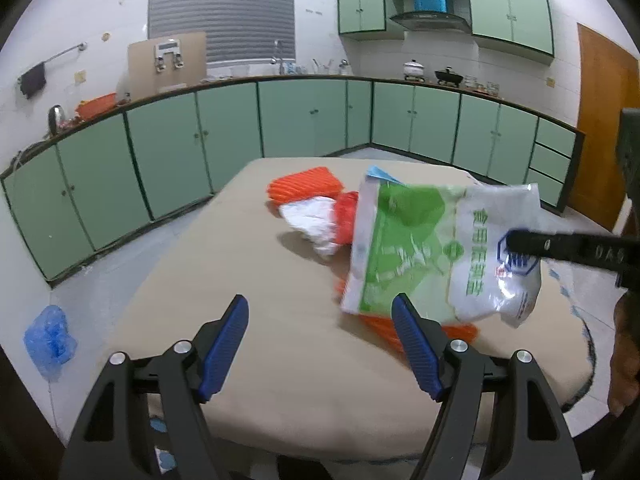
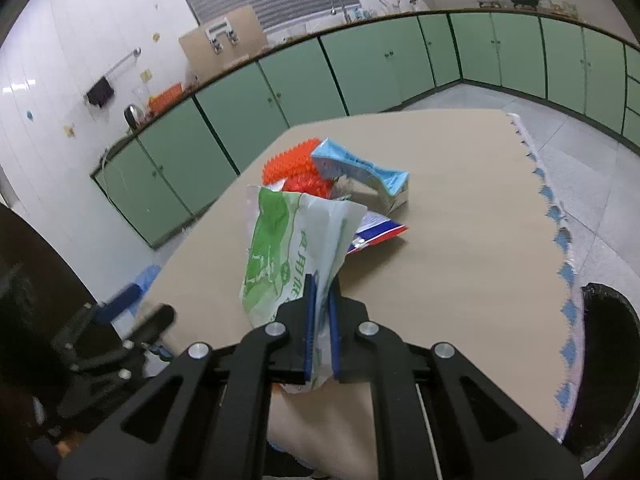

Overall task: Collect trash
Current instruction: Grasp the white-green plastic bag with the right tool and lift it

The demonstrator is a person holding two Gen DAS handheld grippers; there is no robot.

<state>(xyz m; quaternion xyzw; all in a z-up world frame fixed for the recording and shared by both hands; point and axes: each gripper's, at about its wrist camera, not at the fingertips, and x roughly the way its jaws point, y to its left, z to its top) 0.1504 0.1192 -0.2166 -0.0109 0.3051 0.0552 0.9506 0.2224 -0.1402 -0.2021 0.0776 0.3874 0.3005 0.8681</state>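
right tongs [image 2: 319, 300]: mine, clenched on the lower end of the green-and-white bag [image 2: 296, 240]; blue pads pinch the plastic flat, bag stands up ahead of the tips, lifted off the counter [image 2: 460, 208]
left tongs [image 1: 320, 344]: mine, released, jaws wide apart, nothing between the pads, hovering over bare counter
green-and-white bag, left view [image 1: 432, 256]: hangs ahead and right of my left tongs, its lower edge just past the right blue pad; whether they touch I cannot tell; black finger of the right tongs [image 1: 560, 248] comes in from the right and grips its white end
red-blue wrapper [image 2: 378, 232]: flat on the counter just beyond and right of the held bag, partly hidden behind it
blue-and-white carton [image 2: 360, 172]: crushed, lying farther out past the wrapper, tilted against the orange things
orange spiky items [image 2: 298, 164]: farthest of the pile, left of the carton, touching it
orange-and-white pile, left view [image 1: 312, 208]: ahead of left tongs, behind the bag; exact items unclear
black bin [image 2: 612, 360]: right of my right tongs, beside the counter's edge, rim only partly seen
blue plastic bag [image 1: 50, 340]: on the floor, left of left tongs
green cabinets [image 1: 300, 120]: far wall, well beyond everything
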